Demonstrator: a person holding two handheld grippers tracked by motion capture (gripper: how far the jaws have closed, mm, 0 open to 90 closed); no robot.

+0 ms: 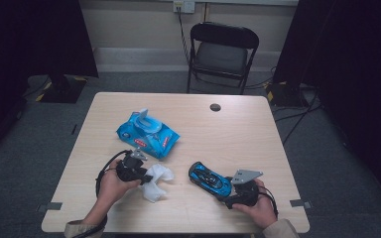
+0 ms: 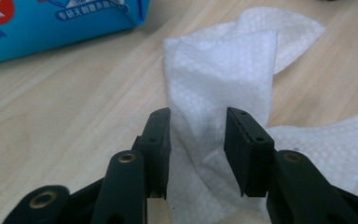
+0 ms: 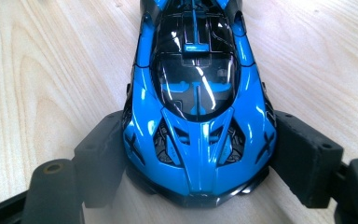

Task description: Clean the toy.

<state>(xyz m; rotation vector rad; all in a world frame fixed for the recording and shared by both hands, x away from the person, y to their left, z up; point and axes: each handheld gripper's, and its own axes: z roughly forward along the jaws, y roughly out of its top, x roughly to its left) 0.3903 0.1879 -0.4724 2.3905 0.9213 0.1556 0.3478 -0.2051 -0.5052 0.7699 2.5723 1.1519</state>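
A crumpled white wet wipe (image 1: 157,182) (image 2: 223,70) lies on the wooden table (image 1: 243,134), near its front left. My left gripper (image 1: 140,174) (image 2: 198,116) is low at the wipe's left side, jaws apart, with a raised fold of the wipe standing in the gap and neither pad pressing it. A glossy blue and black toy car (image 1: 209,179) (image 3: 198,93) sits at the front right. My right gripper (image 1: 230,191) (image 3: 198,126) is shut on the car's near end, one pad against each flank.
A blue wet-wipe pack (image 1: 148,134) (image 2: 51,23) with its lid flipped up lies just behind the wipe. A dark cable hole (image 1: 215,107) is near the table's far edge. A black folding chair (image 1: 222,52) stands beyond the table.
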